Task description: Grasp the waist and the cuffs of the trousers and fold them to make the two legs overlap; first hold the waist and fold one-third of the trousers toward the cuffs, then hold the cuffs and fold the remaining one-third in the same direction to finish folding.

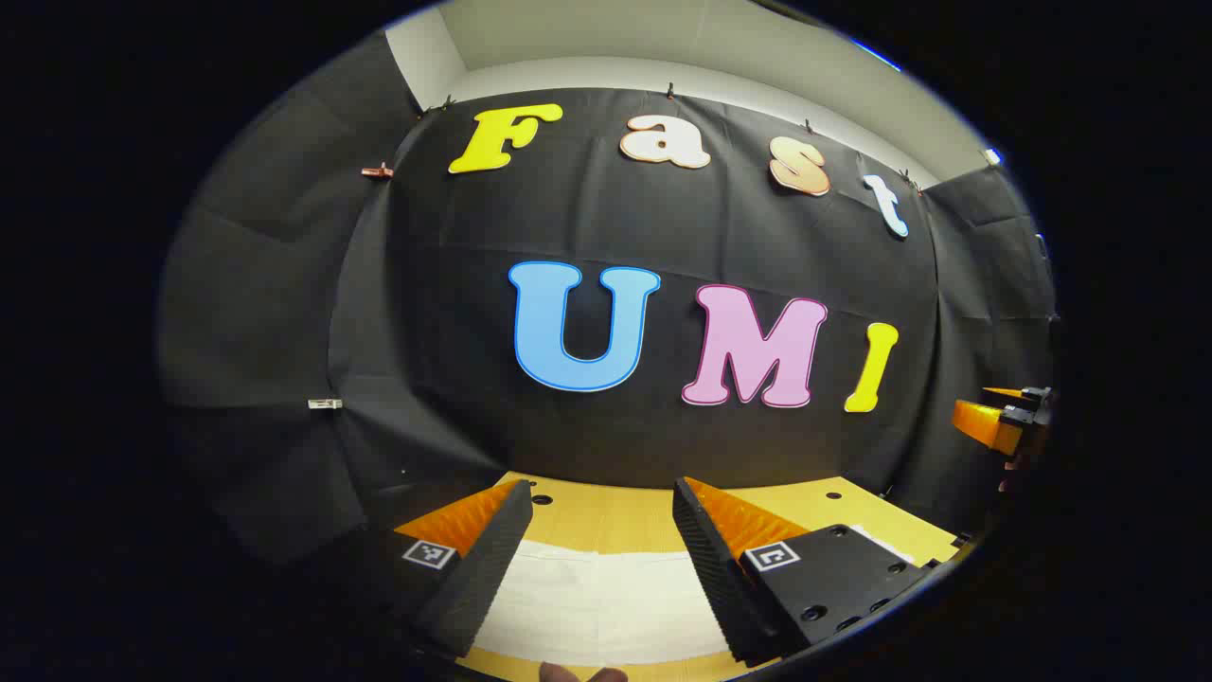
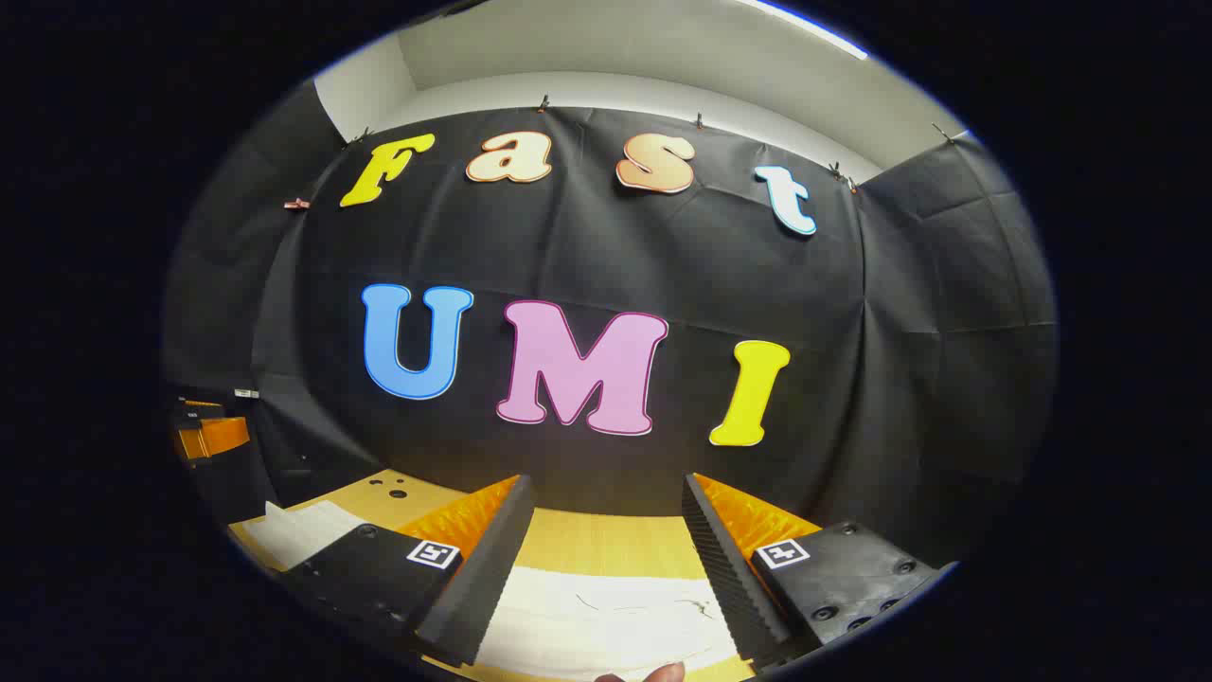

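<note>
Trousers [image 1: 597, 597], white and flat, lie spread on the pale wooden surface [image 1: 606, 516] directly below and ahead of both claws. In the left gripper view the cloth looks smooth and plain, with a straight far edge running across between the two fingers. In the right gripper view the trousers [image 2: 606, 620] show a few thin dark lines like loose threads or creases near the middle, and another patch of the white cloth reaches out to the left of the fingers, its edge slightly lifted.

The left claw [image 1: 603, 511] is spread wide, its fingers well apart and gripping nothing, held above the cloth. The right claw [image 2: 606, 507] is likewise spread wide and empty, hovering over the fabric.

The left gripper view also catches the other claw at its far right edge, small and partly cut off; the right gripper view catches the left claw at its far left edge in the same way. A fingertip [image 2: 653, 673] of the person's hand peeks in at the bottom of the right gripper view, and a similar one at the bottom of the left gripper view.

Small round holes [image 1: 542, 499] dot the surface beyond the cloth. The booth's black cloth wall [image 1: 606, 218] rises behind the surface, clipped along its top edge, with a pale wall above it. Nothing lies between the claws and the trousers.
</note>
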`<state>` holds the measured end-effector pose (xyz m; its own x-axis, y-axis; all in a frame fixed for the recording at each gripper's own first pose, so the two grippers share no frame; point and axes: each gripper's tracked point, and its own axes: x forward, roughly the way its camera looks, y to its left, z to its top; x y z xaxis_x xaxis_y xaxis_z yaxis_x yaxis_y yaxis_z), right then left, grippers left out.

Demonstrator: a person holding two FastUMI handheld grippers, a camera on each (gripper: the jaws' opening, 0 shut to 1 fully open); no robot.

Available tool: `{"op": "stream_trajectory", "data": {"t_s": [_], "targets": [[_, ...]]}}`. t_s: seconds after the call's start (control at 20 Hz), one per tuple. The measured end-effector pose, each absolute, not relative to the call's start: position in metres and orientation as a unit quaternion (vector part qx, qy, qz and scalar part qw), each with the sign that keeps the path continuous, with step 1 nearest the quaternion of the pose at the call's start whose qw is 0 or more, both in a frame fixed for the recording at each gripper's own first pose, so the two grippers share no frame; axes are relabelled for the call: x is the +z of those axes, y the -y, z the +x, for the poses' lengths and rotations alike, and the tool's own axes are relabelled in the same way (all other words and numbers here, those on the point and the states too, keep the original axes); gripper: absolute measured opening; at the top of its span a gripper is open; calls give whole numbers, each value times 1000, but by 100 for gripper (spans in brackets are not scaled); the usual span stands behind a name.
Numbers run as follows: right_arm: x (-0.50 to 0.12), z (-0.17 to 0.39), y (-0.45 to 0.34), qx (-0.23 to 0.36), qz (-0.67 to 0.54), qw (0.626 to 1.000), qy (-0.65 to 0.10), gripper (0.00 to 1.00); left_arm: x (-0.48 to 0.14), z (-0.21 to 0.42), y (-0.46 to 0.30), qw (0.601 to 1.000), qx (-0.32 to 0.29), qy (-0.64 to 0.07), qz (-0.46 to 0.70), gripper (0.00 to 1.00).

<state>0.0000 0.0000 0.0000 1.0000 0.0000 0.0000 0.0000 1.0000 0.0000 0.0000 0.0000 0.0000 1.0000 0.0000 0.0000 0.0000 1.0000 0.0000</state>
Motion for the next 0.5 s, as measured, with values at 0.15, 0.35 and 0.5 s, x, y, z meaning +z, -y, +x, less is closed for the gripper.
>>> {"op": "stream_trajectory", "data": {"t_s": [0.15, 0.35, 0.5], "targets": [[-5, 1, -1, 3, 3, 1000, -4, 97, -1, 0, 0, 1000, 0, -3, 7, 95], [-8, 1, 0, 4, 4, 1000, -8, 97, 0, 0, 1, 1000, 1, -3, 12, 95], [-8, 0, 0, 3, 4, 1000, -8, 97, -2, -1, 1, 1000, 0, -3, 14, 95]]}}
